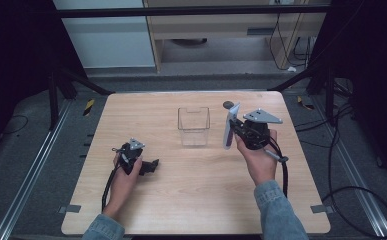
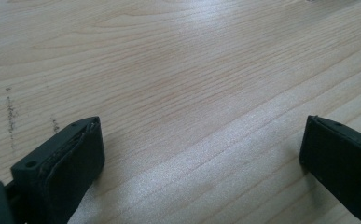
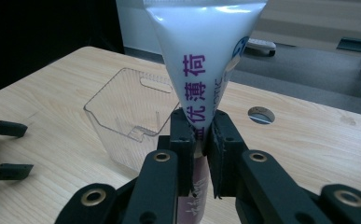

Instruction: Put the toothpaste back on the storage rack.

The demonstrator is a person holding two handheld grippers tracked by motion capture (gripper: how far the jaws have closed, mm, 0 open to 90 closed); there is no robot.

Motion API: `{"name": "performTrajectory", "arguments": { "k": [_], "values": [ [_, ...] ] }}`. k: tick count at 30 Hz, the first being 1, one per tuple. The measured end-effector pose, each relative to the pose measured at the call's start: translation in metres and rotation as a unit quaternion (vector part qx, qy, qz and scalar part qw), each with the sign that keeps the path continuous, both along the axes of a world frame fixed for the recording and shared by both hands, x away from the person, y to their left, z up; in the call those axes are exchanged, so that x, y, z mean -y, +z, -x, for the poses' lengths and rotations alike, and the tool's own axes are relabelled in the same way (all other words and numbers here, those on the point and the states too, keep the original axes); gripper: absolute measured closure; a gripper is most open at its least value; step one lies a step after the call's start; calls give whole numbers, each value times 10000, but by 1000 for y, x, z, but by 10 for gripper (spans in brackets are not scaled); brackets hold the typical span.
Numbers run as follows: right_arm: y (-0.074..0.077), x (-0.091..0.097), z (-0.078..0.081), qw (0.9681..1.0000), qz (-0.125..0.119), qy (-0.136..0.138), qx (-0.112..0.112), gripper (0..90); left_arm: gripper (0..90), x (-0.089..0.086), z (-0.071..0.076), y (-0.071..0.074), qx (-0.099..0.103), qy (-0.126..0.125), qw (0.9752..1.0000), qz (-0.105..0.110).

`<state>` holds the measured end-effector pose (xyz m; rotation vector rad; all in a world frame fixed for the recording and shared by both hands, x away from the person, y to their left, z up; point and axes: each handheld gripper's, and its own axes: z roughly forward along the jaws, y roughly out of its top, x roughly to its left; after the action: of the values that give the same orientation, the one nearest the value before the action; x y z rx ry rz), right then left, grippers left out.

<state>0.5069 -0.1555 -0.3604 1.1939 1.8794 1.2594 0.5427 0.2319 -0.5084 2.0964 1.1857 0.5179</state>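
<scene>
I am gripping a white squeeze tube with purple lettering (image 3: 201, 70) in my right gripper (image 3: 200, 140), its top cropped, beside the clear plastic bin (image 1: 193, 126). My left gripper (image 1: 153, 165) is resting open on bare light wooden table (image 2: 178, 70).

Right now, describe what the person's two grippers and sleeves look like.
Both are black two-jaw tools. The left gripper is compact, with a small grey three-cornered plate and a black cable along the forearm. The right gripper has a larger grey plate, a looping black cable, and brass-coloured rivets at its linkage joints. Its flat pads are black. Both sleeves are blue denim.
</scene>
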Motion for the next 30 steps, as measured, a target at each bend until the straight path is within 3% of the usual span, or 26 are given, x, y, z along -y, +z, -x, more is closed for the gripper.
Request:
{"name": "performTrajectory", "arguments": {
  "k": [18,30],
  "values": [
    [15,-18,21,9987,-297,65,407,811,0,0,0,0,-1,-1,10000,-1],
    [38,-20,19,9984,-217,88,507,811,0,0,0,0,3,-7,10000,-6]
  ]
}}
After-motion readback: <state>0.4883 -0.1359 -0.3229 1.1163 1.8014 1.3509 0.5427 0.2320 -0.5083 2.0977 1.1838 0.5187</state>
